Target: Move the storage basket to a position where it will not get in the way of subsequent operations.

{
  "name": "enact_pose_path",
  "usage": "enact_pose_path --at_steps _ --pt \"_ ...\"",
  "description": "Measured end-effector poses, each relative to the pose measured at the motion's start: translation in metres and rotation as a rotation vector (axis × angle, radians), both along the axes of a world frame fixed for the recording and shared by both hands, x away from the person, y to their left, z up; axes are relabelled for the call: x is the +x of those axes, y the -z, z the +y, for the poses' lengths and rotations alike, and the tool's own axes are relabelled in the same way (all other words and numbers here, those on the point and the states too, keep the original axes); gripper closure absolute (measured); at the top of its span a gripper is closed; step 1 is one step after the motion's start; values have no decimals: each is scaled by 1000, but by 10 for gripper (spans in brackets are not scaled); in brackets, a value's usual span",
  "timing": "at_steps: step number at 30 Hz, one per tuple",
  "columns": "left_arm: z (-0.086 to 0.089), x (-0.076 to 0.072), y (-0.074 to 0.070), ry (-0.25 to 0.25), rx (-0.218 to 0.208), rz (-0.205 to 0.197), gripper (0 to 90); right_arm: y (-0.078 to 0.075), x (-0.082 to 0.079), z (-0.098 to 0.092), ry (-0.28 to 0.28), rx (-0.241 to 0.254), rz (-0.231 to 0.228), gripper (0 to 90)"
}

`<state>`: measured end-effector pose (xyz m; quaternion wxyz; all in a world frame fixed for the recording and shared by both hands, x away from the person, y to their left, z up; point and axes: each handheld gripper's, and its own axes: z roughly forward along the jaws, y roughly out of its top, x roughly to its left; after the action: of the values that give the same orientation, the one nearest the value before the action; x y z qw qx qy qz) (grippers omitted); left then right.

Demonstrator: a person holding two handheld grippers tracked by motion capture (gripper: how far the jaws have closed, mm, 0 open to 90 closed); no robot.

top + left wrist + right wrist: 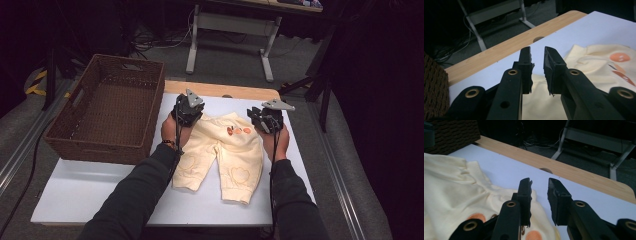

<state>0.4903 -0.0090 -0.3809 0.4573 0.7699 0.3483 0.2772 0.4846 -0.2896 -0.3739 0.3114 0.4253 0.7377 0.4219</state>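
High view: we see pale yellow baby trousers (220, 155) lying flat at the centre of the frame on the white worktop (90, 192), waistband toward the top, legs toward the bottom. Our left claw (188, 111) sits over the waistband's left corner, our right claw (268, 120) over its right corner; one at each corner suits spreading or folding the garment evenly, we judge. A brown wicker basket (107, 107) stands at the upper left, just beside the trousers, probably where they end up. Table legs (270, 50) stand on the floor at the top of the frame.

Left gripper view: jaws rise from the bottom, parted by a narrow gap with nothing pinched between them. Cream cloth lies below and to the right, with an orange print (620, 57) at the right edge. White board and the wooden worktop edge (506, 47) run diagonally behind. We read this as cloth let go, the claw hanging just above it.

Right gripper view: same picture here, with jaws slightly apart and empty. The gathered waistband (461, 182) fills the left half, passing under the left jaw; orange marks show at the bottom. Basket weave sits in the upper left corner.
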Motion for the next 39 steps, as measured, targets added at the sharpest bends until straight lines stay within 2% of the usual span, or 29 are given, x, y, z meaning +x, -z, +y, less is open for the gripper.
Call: enact_pose_path --at_steps 2,6,9,11,13,15,19,20,22,23,27,29,30,31,33,35,37,39 --pt "-1 -8 0 24 11 -5 757 1 -8 1 -19 7 2 724" --pt "-1 -29 2 122 31 -9 732 5 -28 2 -59 0 -2 718" --pt "3 -47 8 178 60 -11 725 8 -42 0 -83 15 7 711" --pt "4 -58 12 203 88 -9 720 10 -54 1 -100 3 5 700" --pt "8 -69 17 231 91 -12 714 12 -63 0 -116 7 7 694" --pt "10 -79 22 260 123 -8 691 15 -72 0 -126 5 9 683" --pt "18 -95 31 320 128 -1 629 22 -87 -1 -150 7 28 661" --pt "20 -100 33 320 138 -2 613 24 -90 -1 -158 5 30 657" --pt "25 -106 39 340 123 17 605 28 -98 -1 -172 2 37 638" --pt "28 -109 41 349 138 21 585 31 -102 -1 -182 3 41 637" --pt "36 -121 53 400 148 40 513 41 -114 1 -204 -16 70 609" --pt "39 -128 57 435 157 57 482 45 -120 1 -205 -31 74 587" --pt "42 -134 61 441 153 78 460 46 -122 1 -205 -30 77 582" --pt "43 -136 63 461 157 78 457 48 -125 0 -207 -30 89 568" --pt "46 -141 68 490 183 102 422 52 -130 -1 -197 -38 102 518" --pt "50 -146 73 512 196 123 401 57 -135 -5 -169 -57 123 478" --pt "53 -148 77 525 220 150 399 62 -138 -10 -144 -50 144 444" --pt "55 -150 81 531 248 166 387 67 -139 -15 -111 -54 191 401"
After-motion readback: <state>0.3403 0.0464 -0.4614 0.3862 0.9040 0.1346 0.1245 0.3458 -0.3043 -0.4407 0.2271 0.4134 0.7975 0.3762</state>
